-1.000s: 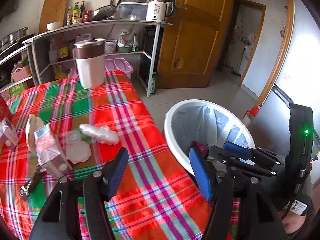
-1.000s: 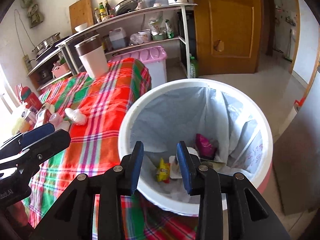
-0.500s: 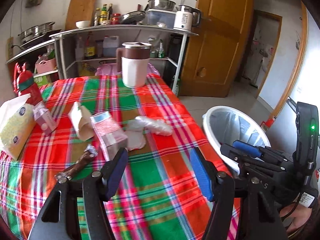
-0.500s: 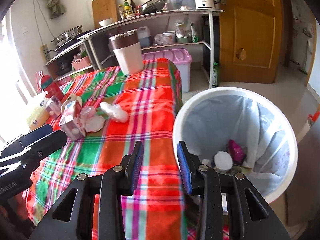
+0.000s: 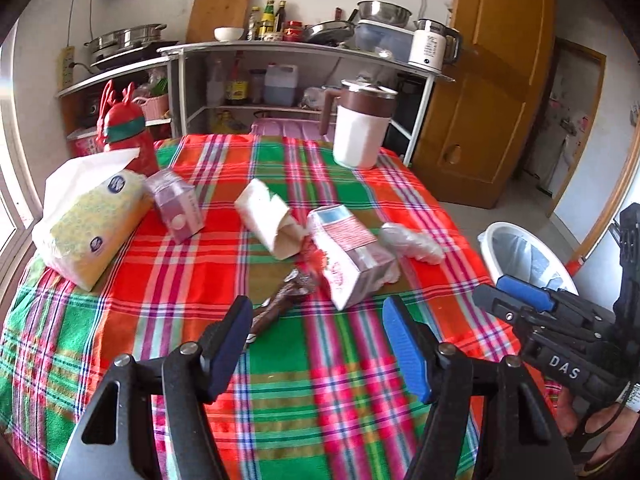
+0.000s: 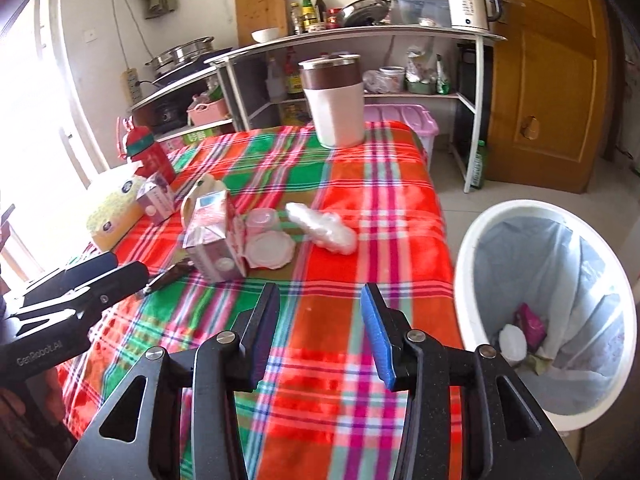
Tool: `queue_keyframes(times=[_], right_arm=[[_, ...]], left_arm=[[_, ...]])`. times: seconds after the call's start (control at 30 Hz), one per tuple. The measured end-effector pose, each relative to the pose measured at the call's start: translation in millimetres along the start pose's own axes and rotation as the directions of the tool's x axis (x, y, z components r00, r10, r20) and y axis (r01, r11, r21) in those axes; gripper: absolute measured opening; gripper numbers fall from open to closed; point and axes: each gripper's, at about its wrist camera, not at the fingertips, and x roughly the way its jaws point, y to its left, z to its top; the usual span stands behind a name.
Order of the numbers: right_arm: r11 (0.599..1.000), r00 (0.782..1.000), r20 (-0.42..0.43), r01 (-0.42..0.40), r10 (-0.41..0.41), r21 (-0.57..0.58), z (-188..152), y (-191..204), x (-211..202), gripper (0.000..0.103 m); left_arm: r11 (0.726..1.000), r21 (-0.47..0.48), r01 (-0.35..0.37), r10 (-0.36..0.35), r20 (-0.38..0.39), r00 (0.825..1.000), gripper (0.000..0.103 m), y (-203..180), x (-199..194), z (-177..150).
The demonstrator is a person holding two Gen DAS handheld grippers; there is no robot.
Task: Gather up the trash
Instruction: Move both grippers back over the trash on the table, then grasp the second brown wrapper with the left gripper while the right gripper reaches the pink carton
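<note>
Left gripper (image 5: pixel 316 344): jaws apart with nothing between them, hanging over the near part of the plaid surface (image 5: pixel 280 420); they have just been opening a little
Right gripper (image 6: pixel 320 320): jaws apart and empty, having just been opening; it hangs over the surface's near right part, beside the bin
Trash on the surface: a dark crumpled wrapper (image 5: pixel 280 300), a pink-and-white carton (image 5: pixel 352 256) lying on its side, a paper cup (image 5: pixel 268 220) tipped over, a wad of clear plastic (image 5: pixel 412 240), a clear cup and its lid (image 6: pixel 266 250); all clustered mid-surface
Bin (image 6: pixel 468 264): white, lined with a bag, on the floor off the surface's right edge, already holding a few pieces
Deciding relation: the wrapper lies just ahead of the left gripper's left finger, its long axis slanting from near left to far right toward the carton, so the left hand is nearer it
Right-hand option: the plastic wad lies ahead and well apart from the right gripper, on the side nearer the bin
Next move, as judged: reach forward and turn the jaws across the wrapper's long axis
Not trash, likely: tissue pack (image 5: pixel 88 224), red bottle (image 5: pixel 128 136), jug (image 5: pixel 360 128)
</note>
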Motion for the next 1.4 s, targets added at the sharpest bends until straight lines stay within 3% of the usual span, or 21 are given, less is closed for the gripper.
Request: queue_keyframes(times=[0.27, 0.73, 0.9, 1.2, 1.4], right_arm=[[0.999, 0.999, -0.016, -0.032, 0.031, -0.041, 5.8, 21.4, 16.2, 0.044], [0.993, 0.996, -0.019, -0.09, 0.089, -0.073, 16.4, 44.8, 31.8, 0.044], [0.992, 0.995, -0.013, -0.104, 0.103, -0.076, 22.2, 50.8, 36.9, 0.05], [0.986, 0.991, -0.019, -0.136, 0.135, -0.097, 27.5, 61.1, 47.0, 0.05], [0.983, 0.989, -0.039, -0.145, 0.142, -0.111, 28.9, 67.0, 56.9, 0.05]], left_arm=[[0.999, 0.021, -0.05, 0.051, -0.059, 0.997, 0.071, 24.0, 19.3, -6.7], [0.995, 0.088, -0.047, 0.061, -0.156, 0.986, 0.072, 30.9, 60.0, -1.2], [0.995, 0.082, -0.053, 0.066, -0.156, 0.986, 0.071, 35.2, 65.8, 4.7], [0.997, 0.038, -0.073, 0.078, -0.146, 0.986, 0.043, 49.6, 62.9, 6.2], [0.998, 0.003, -0.057, 0.057, -0.145, 0.988, 0.039, 56.1, 60.4, 4.8]])
